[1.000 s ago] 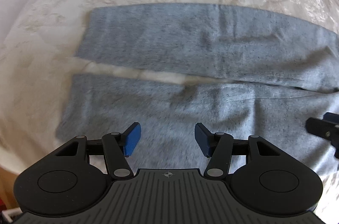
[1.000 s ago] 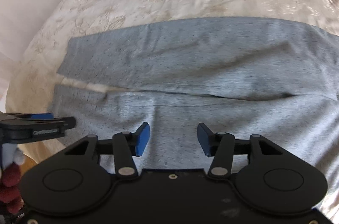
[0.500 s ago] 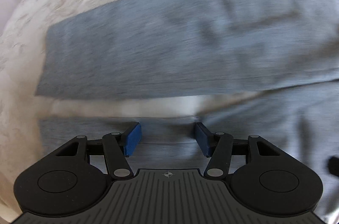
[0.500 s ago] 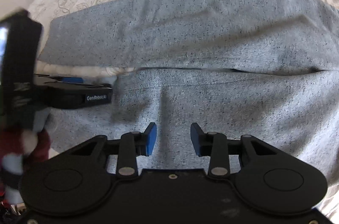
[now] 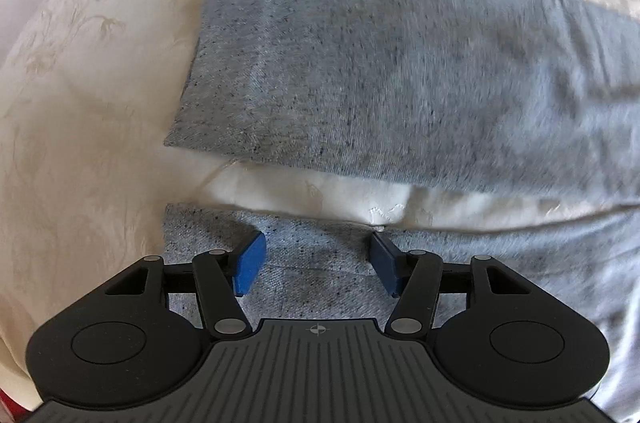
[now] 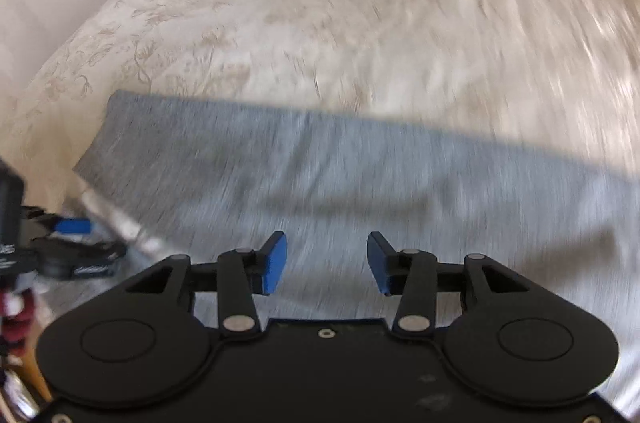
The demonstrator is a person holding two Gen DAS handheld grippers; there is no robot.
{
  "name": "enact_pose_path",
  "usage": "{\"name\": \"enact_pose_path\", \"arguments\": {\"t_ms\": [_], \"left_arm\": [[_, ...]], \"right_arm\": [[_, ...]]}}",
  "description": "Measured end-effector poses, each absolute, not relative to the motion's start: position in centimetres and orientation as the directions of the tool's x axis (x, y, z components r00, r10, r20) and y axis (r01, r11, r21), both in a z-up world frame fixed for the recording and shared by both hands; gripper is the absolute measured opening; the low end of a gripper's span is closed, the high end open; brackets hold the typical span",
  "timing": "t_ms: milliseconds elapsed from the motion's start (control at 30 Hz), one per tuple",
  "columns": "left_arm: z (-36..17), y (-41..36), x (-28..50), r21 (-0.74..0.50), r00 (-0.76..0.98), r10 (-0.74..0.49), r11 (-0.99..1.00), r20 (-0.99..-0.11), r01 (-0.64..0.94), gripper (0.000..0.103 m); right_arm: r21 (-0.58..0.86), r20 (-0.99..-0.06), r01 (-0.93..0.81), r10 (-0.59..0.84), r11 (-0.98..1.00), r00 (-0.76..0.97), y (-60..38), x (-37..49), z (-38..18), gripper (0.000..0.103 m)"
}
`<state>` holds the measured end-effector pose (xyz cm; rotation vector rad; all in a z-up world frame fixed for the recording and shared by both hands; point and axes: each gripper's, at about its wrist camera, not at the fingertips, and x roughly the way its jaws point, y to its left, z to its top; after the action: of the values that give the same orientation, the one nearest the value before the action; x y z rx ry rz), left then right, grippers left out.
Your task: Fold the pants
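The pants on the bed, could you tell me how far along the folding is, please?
Done: gray pants lie flat on the bedspread, legs apart. In hand: left gripper open over the near leg's cuff, right gripper open too. Left: every fold.

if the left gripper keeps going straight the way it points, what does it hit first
Probably the near pant leg: the open left gripper sits just above its cuff edge. Beyond lies a strip of bedspread, then the far leg. Depth is unclear.

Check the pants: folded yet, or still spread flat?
Spread. The pants lie flat on the bedspread, both legs apart with a strip of bedspread between them. The left gripper and right gripper are open above the near leg.
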<state>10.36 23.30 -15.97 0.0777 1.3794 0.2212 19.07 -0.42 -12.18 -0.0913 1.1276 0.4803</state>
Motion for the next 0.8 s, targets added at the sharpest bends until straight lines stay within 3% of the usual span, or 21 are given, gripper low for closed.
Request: {"name": "enact_pose_path", "arguments": {"t_ms": [200, 267, 567, 600, 633, 667, 700, 800], "left_arm": [[-13.2, 23.6, 11.9, 0.120, 0.208, 0.151, 0.980, -0.966, -0.156, 0.055], [-12.7, 23.9, 12.6, 0.096, 0.207, 0.131, 0.981, -0.969, -0.170, 0.055], [-12.2, 24.9, 14.8, 0.038, 0.209, 0.079, 0.980, -0.975, -0.196, 0.055], [-12.4, 24.7, 14.7, 0.032, 0.214, 0.075, 0.980, -0.974, -0.198, 0.055], [-12.2, 24.7, 15.0, 0.023, 0.220, 0.068, 0.980, -0.973, -0.199, 0.055], [-12.4, 24.1, 14.8, 0.015, 0.226, 0.061, 0.980, -0.972, -0.199, 0.055], [-12.3, 24.0, 15.2, 0.008, 0.231, 0.054, 0.980, -0.971, -0.198, 0.055], [-11.5, 23.5, 15.9, -0.026, 0.261, 0.023, 0.982, -0.965, -0.185, 0.055]], "right_arm": [[0.081, -0.886, -0.548, 0.312, 0.833, 0.343, 2.0, 25.1, -14.1, 0.052], [0.065, -0.886, -0.598, 0.321, 0.799, 0.333, 2.6, 26.6, -14.7, 0.059], [0.017, -0.934, -0.830, 0.305, 0.558, 0.186, 4.6, 29.6, -18.7, 0.065], [0.032, -0.935, -0.833, 0.311, 0.553, 0.170, 4.5, 29.8, -18.7, 0.062], [0.062, -0.934, -0.833, 0.326, 0.550, 0.146, 4.5, 29.8, -18.8, 0.046], [0.086, -0.934, -0.831, 0.336, 0.549, 0.125, 4.4, 29.7, -18.6, 0.014], [0.091, -0.936, -0.831, 0.331, 0.549, 0.117, 4.5, 29.3, -18.4, 0.005], [-0.015, -0.921, -0.850, 0.324, 0.526, 0.217, 4.5, 26.8, -16.6, 0.006]]}}
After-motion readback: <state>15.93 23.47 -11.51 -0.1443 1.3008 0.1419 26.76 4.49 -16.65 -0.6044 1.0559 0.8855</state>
